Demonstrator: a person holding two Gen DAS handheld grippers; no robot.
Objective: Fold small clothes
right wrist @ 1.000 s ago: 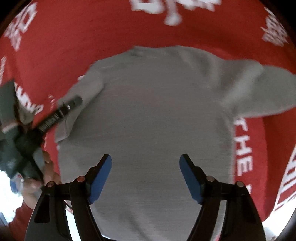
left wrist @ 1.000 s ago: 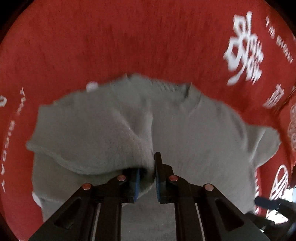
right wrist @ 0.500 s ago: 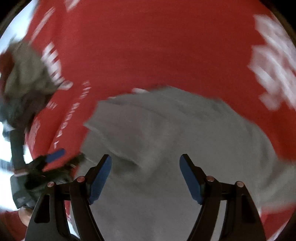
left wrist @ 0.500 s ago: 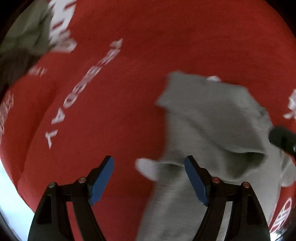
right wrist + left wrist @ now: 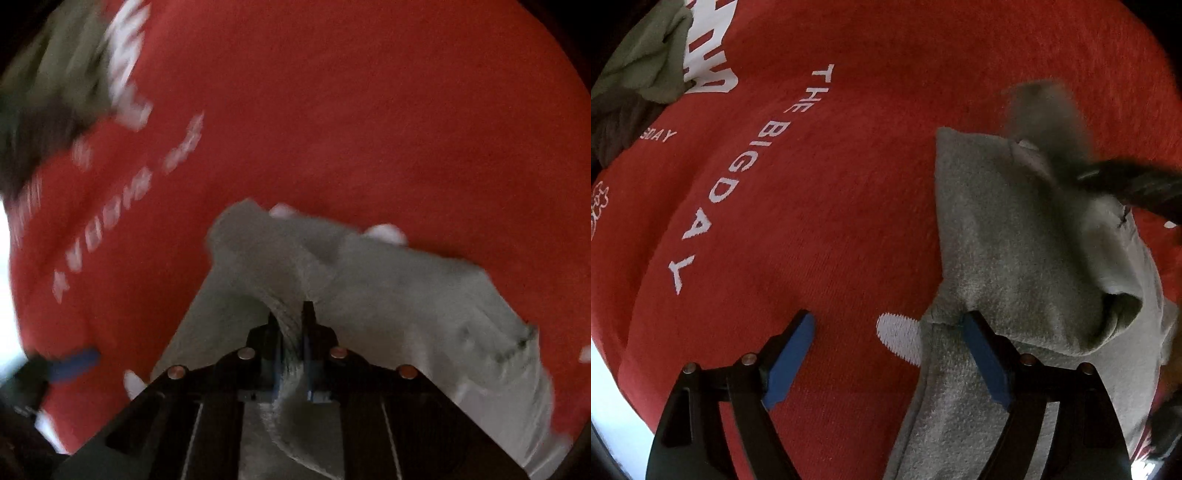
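A small grey knit sweater (image 5: 1015, 236) lies on a red printed cloth (image 5: 820, 206), one sleeve folded over its body. My left gripper (image 5: 890, 350) is open and empty; its right finger rests at the sweater's left edge. My right gripper (image 5: 291, 325) is shut on a fold of the grey sweater (image 5: 406, 295) and lifts it slightly. The right gripper shows blurred at the right edge of the left wrist view (image 5: 1126, 184).
The red cloth carries white lettering (image 5: 738, 177). A pile of green and dark clothes (image 5: 639, 74) lies at the far left, also blurred in the right wrist view (image 5: 48, 96). The cloth's edge meets a white surface (image 5: 613, 398) at lower left.
My left gripper let go of the sweater's sleeve, opened and swung left. My right gripper moved in over the sweater and shut on a fold of it.
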